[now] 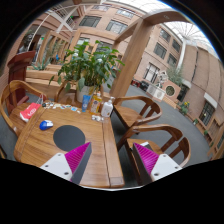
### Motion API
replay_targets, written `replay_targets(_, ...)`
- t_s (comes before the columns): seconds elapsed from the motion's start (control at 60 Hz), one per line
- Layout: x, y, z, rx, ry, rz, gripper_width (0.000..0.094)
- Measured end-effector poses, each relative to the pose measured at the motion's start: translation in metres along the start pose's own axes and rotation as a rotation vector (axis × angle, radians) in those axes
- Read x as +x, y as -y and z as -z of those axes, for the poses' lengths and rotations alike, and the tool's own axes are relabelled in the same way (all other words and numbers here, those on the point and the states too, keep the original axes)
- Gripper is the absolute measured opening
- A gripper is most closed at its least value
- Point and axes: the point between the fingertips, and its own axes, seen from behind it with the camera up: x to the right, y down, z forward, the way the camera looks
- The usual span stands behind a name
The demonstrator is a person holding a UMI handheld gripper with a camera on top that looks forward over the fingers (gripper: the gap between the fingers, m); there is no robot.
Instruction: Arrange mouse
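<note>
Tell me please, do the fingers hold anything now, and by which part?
Nothing is held: the fingers stand open above the table, the mouse far beyond them.

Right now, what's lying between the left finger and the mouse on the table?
In the gripper view, the round dark mouse pad lies between the open hand-held gripper and the mouse; otherwise bare wooden table.

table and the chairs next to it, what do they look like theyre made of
Table: apparently wood, warm brown with visible plank lines and a slight sheen. Chairs: likely the same wood, with curved bentwood-style arms. The open gripper hangs above the table, holding nothing.
</note>
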Motion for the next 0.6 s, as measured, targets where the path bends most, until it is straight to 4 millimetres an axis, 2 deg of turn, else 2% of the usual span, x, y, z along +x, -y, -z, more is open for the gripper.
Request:
replay_targets(0.167,-0.015,-0.019,-0.009,-0.01,0.01,-0.057,0.0844)
replay_targets(0.25,-0.041,-0.046,-0.015,-0.023,0.039,-0.124,0.0845)
replay_targets(0.383,-0.115,-0.106,-0.024,-0.098,0.149,-0.177,0.0848)
replay_targets(0.467,-0.167,-0.135,-0.028,-0.131,0.199,-0.181,0.084)
replay_targets(0.533,-0.214,-0.148,-0.033,-0.153,0.253,-0.177,0.0836)
replay_targets(0.6,-0.263,-0.147,-0.038,-0.153,0.32,-0.177,0.084)
